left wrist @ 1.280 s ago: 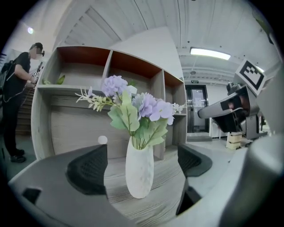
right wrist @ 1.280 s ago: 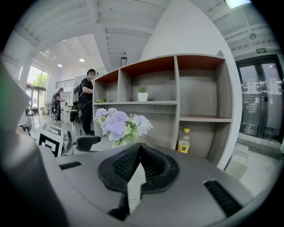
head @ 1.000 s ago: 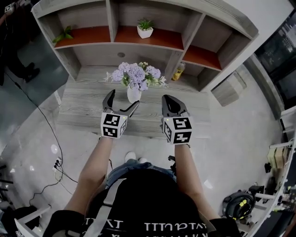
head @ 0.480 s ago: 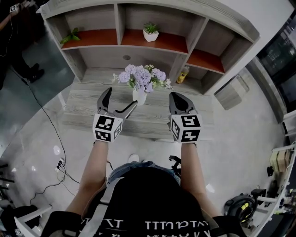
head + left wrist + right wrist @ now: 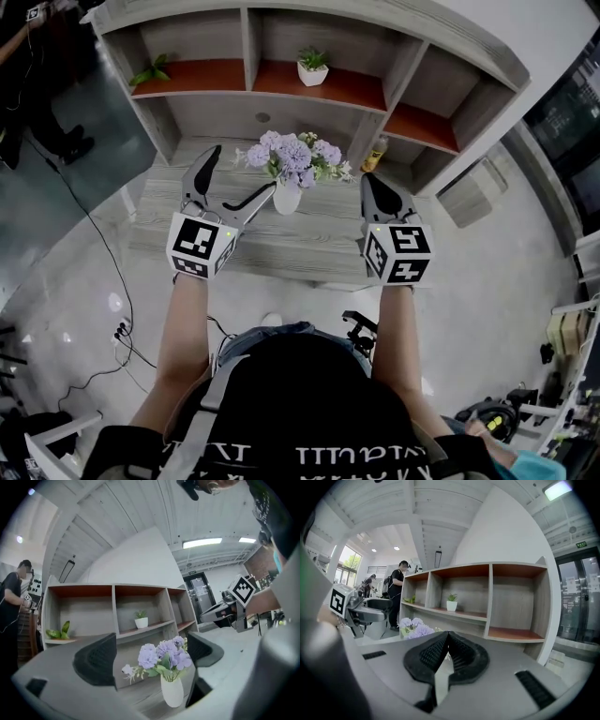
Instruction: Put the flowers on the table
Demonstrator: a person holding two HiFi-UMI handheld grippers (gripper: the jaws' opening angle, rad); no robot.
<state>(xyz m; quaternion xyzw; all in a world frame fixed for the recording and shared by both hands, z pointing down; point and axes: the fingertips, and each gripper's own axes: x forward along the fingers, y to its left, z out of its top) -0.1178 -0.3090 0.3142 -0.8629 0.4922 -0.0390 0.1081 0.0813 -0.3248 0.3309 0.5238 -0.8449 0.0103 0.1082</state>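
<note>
- On the desk (image 5: 319, 239), far half and about centre, a white vase (image 5: 287, 197) stands upright with the flowers (image 5: 295, 155) in it: pale purple heads, some green, small white sprigs.
- Behind it is the shelf unit (image 5: 251, 37). A small potted plant (image 5: 312, 67) sits in the middle bay, and a yellow bottle (image 5: 373, 155) stands on the desk to the right of the flowers.
- Left gripper (image 5: 242, 169): jaws spread wide, nothing in them. Its own view shows the vase (image 5: 172, 691) framed between the jaws with a gap on each side. In the head view the right-hand jaw tip is just beside the vase, and I cannot tell whether it touches.
- Right gripper (image 5: 373, 183): jaws pressed together, nothing held, to the right of the vase and apart from it.
- Judgement: the flowers look placed, base flat on the desk, so the task seems all but done.
- Risks from here:
  - A sideways swing of the left gripper would put the right-hand jaw tip against the vase. With a narrow base and a full, heavy-looking top, it may tip or skid.
  - Lifting through the blooms could snag the stems and drag the vase over.
  - A straight pull toward the near edge seems the safest exit.
</note>
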